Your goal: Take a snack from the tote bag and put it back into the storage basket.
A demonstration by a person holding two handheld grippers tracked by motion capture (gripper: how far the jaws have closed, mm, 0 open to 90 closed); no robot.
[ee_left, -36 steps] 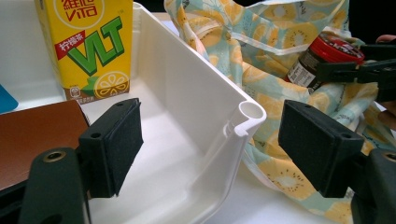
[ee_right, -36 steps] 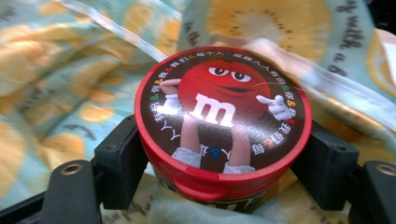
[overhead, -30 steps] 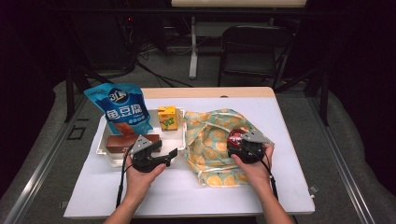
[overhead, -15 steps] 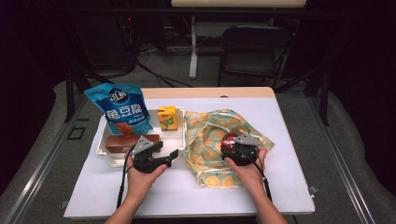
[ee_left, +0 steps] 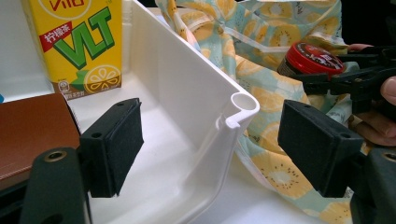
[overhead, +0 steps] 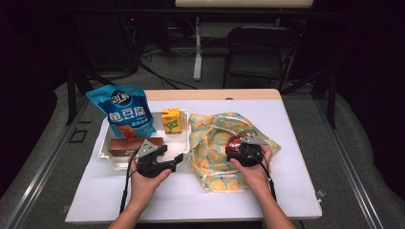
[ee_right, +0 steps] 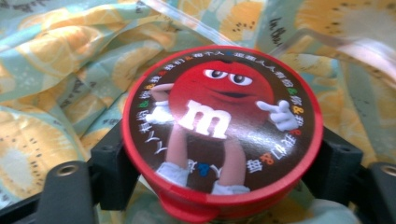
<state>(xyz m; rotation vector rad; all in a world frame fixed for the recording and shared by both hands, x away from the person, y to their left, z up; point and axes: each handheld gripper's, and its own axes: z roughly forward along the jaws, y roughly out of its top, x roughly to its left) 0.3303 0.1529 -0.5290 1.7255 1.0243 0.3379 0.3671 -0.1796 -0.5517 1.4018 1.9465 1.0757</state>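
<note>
The red-lidded tub sits over the fruit-print bag, pinched between the jaws of the right gripper, seemingly for packing into the bag. The left gripper holds its jaws spread astride the white tray's corner rim, gripping nothing, probably ready to steady it.

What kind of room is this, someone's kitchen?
More likely a lab or recording room: a white-covered table under bright light, dark surroundings, cables on the floor, and a folding chair behind.
</note>
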